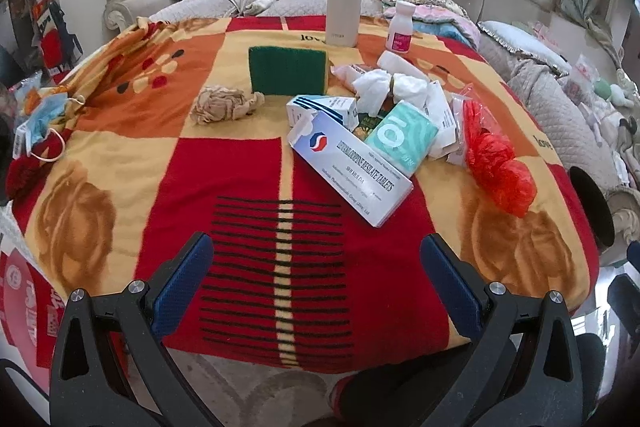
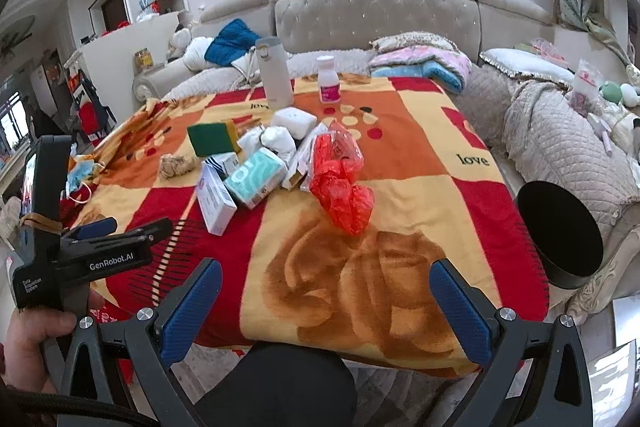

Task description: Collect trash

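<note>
A heap of trash lies on the red and yellow blanket (image 1: 224,183): a white tablet box (image 1: 352,167) (image 2: 214,201), a teal tissue pack (image 1: 402,139) (image 2: 256,179), crumpled white tissues (image 1: 376,87) (image 2: 280,141), a red plastic bag (image 1: 496,167) (image 2: 340,183) and a crumpled beige wad (image 1: 224,103) (image 2: 176,165). A black round bin (image 2: 560,231) (image 1: 592,207) stands at the blanket's right edge. My left gripper (image 1: 316,283) is open and empty, short of the tablet box; it also shows in the right wrist view (image 2: 124,225). My right gripper (image 2: 326,307) is open and empty over the blanket's near edge.
A green sponge (image 1: 288,71) (image 2: 212,137), a tall beige flask (image 1: 342,3) (image 2: 274,73) and a white pill bottle (image 1: 400,27) (image 2: 329,79) stand behind the heap. A blue face mask (image 1: 44,119) lies at the left edge. A bed with pillows is behind.
</note>
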